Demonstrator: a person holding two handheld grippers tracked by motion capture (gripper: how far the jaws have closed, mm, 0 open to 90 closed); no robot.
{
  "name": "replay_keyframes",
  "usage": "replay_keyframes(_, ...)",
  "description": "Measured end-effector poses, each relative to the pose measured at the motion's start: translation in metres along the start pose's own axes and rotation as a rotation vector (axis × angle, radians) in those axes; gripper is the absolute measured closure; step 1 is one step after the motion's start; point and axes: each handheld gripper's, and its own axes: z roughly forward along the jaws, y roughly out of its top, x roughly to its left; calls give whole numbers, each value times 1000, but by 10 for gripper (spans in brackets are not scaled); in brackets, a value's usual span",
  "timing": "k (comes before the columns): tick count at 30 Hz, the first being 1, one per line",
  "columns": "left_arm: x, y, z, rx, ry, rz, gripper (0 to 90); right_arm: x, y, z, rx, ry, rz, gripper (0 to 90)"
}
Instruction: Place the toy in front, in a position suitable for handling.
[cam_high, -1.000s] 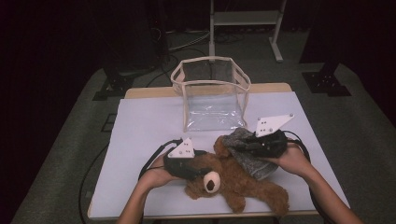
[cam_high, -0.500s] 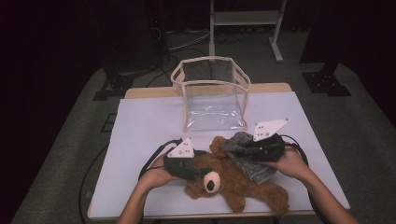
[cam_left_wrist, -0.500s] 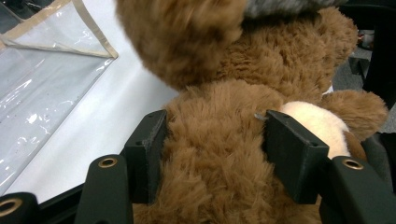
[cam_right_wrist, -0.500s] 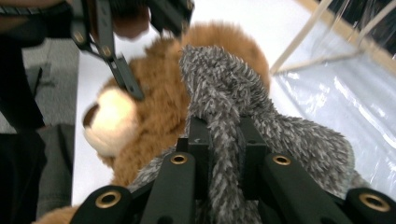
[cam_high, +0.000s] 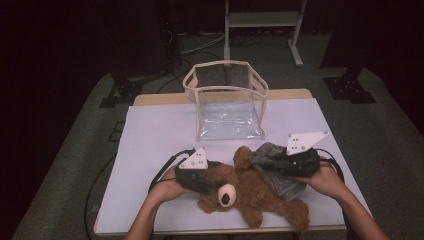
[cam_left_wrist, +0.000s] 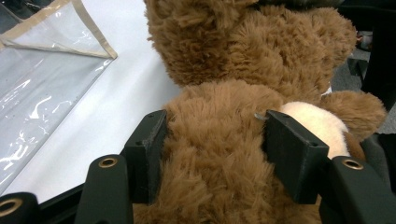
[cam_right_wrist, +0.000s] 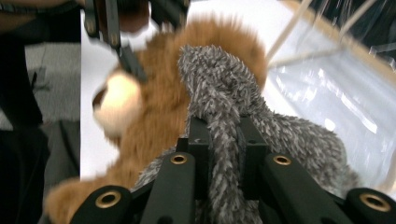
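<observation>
Teddy bear (cam_high: 250, 192) lay on its back along the near edge of the bench (cam_high: 150, 145), head toward the person's left, cream muzzle with dark nose facing up. Left gripper (cam_left_wrist: 215, 154) was clamped on the bear's head, both black pads sunk into the fur on either side. Right gripper (cam_right_wrist: 223, 140) was pinched tight on a fold of the grey garment (cam_high: 275, 165), which draped over the bear's upper body on the right.

Progress, as judged: dressing of the bear looked begun but far from done. The grey piece lay bunched over the torso and one shoulder; could not tell whether any limb had gone through an opening. Pulling it on and straightening it remained. The clear bag (cam_high: 227, 102) stood open and upright behind the bear, nothing in it.

Materials: bear fur long, shaggy, mid-brown, soft enough to swallow the pads; muzzle short-piled and pale. Garment a fuzzy, speckled grey knit, limp, twisting into a rope where gripped. Bag of glossy transparent film with beige fabric trim at rim and edges, boxy, walls slightly creased. Bench top covered in a smooth pale sheet.
</observation>
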Motion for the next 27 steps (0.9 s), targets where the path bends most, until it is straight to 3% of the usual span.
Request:
replay_keyframes(1,0,0,0,0,0,0,401,0,0,0,0,0,0,788)
replay_keyframes(2,0,0,1,-5,-1,0,402,0,-14,4,55,-13,-1,788)
replay_keyframes(3,0,0,1,-5,-1,0,402,0,-14,4,55,-13,-1,788)
replay_keyframes(5,-1,1,1,0,5,5,402,-2,-20,-1,18,2,49,787)
replay_keyframes(7,-1,1,1,1,7,7,404,-1,-15,-10,-8,-18,40,787)
replay_keyframes(9,-1,1,1,0,8,5,404,2,0,-25,-55,-32,23,786)
replay_keyframes(12,0,1,2,-3,5,1,405,4,21,-36,-82,-35,-11,785)
replay_keyframes(16,-1,2,2,1,5,6,405,6,54,-39,-97,-23,-57,785)
replay_keyframes(17,-1,2,2,1,5,6,405,6,54,-39,-97,-23,-57,785)
replay_keyframes(18,-1,2,2,1,7,8,405,9,71,-33,-82,-19,-93,785)
replay_keyframes(21,-1,2,2,-1,6,5,405,10,86,-24,-75,-6,-114,785)
replay_keyframes(22,-1,2,1,-1,5,6,405,11,97,-10,-58,6,-127,785)
replay_keyframes(24,-1,2,1,-2,4,7,405,10,100,7,-24,25,-127,785)
replay_keyframes(25,-1,2,1,-2,4,7,405,10,100,7,-24,25,-127,785)
replay_keyframes(27,-2,1,0,1,4,12,405,5,92,34,60,31,-129,784)
